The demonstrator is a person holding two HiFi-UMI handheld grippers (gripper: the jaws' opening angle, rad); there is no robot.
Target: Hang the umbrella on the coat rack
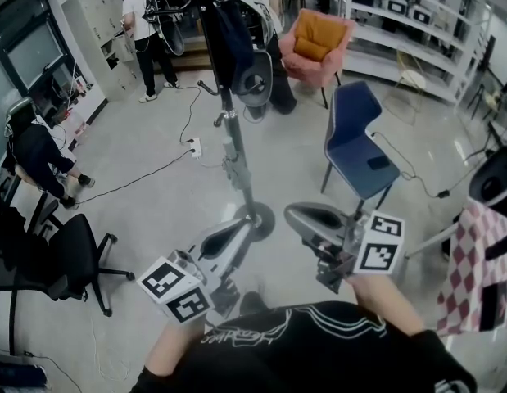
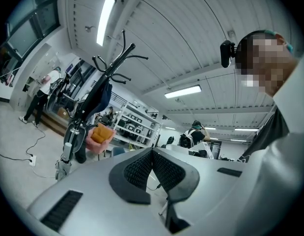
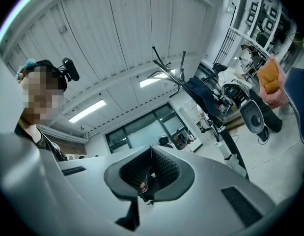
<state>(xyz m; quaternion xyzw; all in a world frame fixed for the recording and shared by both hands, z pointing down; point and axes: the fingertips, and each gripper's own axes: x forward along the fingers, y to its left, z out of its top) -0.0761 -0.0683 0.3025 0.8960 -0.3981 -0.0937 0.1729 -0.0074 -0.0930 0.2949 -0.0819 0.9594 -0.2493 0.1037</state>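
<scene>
Pressed together on the left gripper (image 2: 152, 154), ribbed black pads meeting along one seam, pinching nothing. Likewise shut on the right gripper (image 3: 151, 154), with only a sliver of background showing low in the gap.

Hanging well ahead of both: the umbrella (image 1: 228, 47), dark blue, folded, draped limp from the upper hooks of the coat rack (image 1: 234, 158) and lying close along its pole. Seen from both gripper views as a long dark bundle under the curved black hooks.

Held side by side in front of the chest, roughly level, aimed toward the rack. Carried on bare forearms (image 1: 384, 301) coming out of a black shirt, with the marker cubes (image 1: 175, 289) turned toward the head camera. In the head view, tips just beside the rack's round base.

Around the rack: a blue chair (image 1: 355, 142) to the right, a pink armchair (image 1: 314, 39) with an orange cushion behind it, a power strip (image 1: 193, 147) with a cable trailing over the grey floor at left, a black office chair (image 1: 56, 256) nearer left, and a pink checked cloth (image 1: 474, 260) at the right edge. One person (image 1: 147, 35) standing at the back, another (image 1: 40, 158) crouched at left.
</scene>
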